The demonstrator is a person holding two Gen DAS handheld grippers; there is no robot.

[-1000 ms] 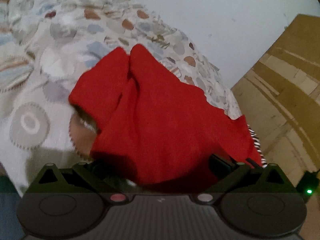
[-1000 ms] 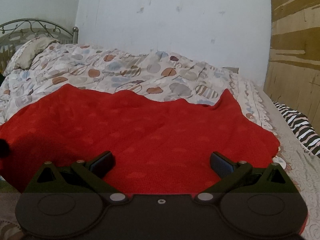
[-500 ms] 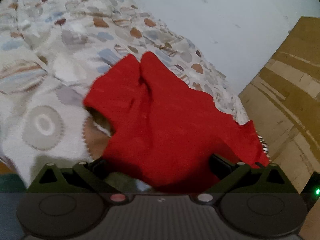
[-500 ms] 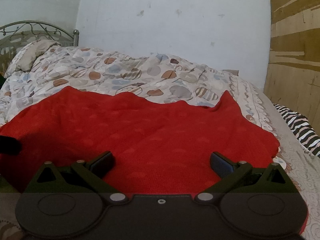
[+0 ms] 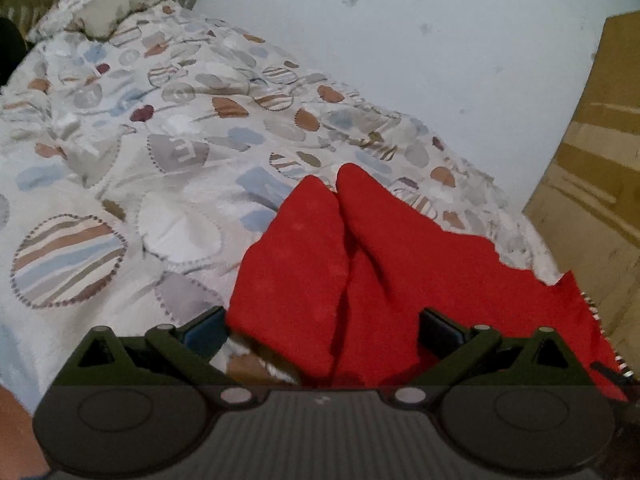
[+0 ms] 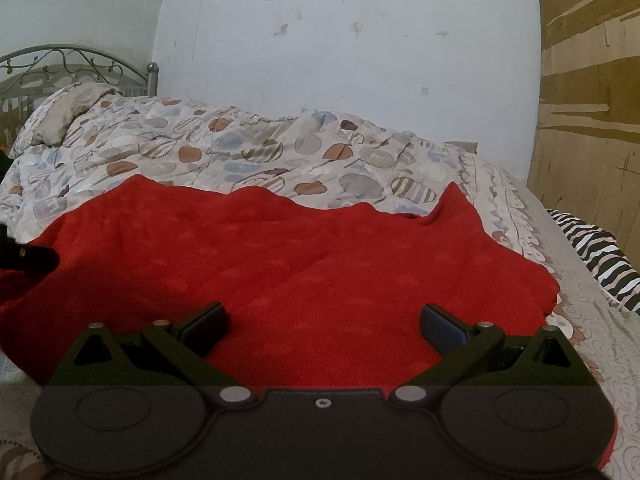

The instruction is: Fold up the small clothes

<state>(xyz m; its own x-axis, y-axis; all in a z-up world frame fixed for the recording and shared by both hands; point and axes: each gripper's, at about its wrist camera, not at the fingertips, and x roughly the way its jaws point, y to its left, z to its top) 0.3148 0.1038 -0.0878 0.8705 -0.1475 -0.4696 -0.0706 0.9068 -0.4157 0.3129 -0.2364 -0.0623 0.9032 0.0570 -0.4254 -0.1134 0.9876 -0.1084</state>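
Both the left gripper and right gripper are gaping wide over the red garment (soft, limp knit), best pinched at its 3 o'clock hem.

Red cloth (creased) between gripper fingers.

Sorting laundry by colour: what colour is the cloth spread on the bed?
Solid red cloth, clearest in the right wrist view.
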